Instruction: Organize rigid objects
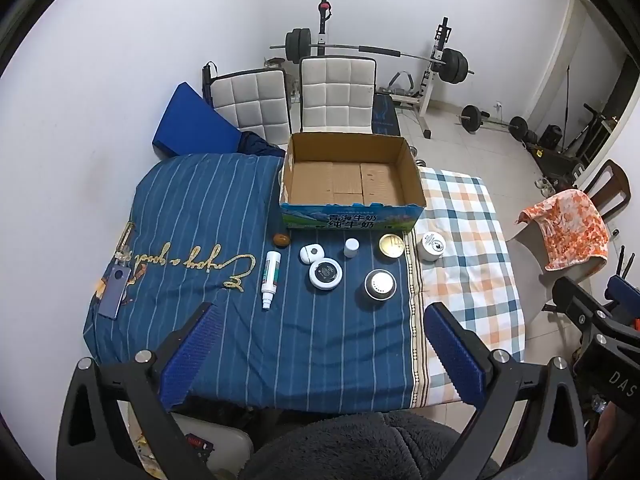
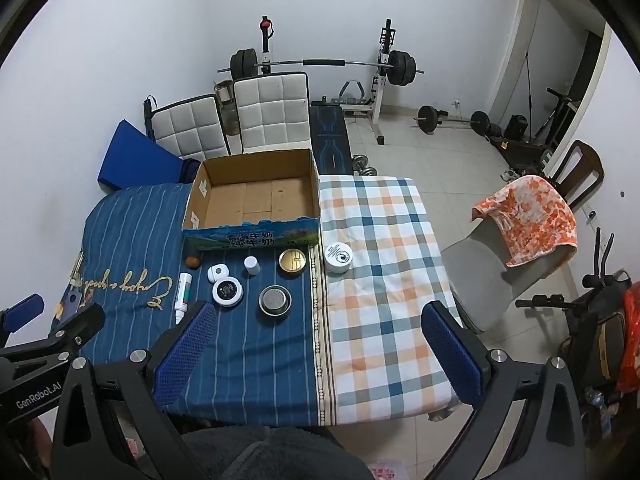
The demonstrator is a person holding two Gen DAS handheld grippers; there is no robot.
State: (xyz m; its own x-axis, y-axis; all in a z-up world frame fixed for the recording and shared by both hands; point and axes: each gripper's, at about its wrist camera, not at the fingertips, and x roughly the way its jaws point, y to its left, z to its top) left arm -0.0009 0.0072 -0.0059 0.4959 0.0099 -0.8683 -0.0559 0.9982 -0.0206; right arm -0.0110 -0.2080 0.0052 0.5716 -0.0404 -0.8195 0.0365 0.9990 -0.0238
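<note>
An open cardboard box [image 1: 352, 178] [image 2: 256, 196] stands at the far side of the cloth-covered table. In front of it lie several small items: a white spray bottle [image 1: 270, 274] [image 2: 182, 290], a brown round piece [image 1: 281, 239], a small white case [image 1: 311, 253], a white jar with black lid [image 1: 325, 274] [image 2: 227, 292], a small white bottle [image 1: 351, 247], a gold tin [image 1: 391, 245] [image 2: 293, 262], a metal tin [image 1: 380, 285] [image 2: 274, 300] and a white jar [image 1: 432, 246] [image 2: 338, 257]. My left gripper [image 1: 320, 316] and right gripper [image 2: 320, 316] are open, empty, above the table's near edge.
A blue phone [image 1: 116, 290] lies at the table's left. Two white chairs [image 1: 338, 94] stand behind the box. A chair with an orange towel [image 2: 528, 220] stands to the right. Weight equipment [image 1: 376, 54] lines the back wall.
</note>
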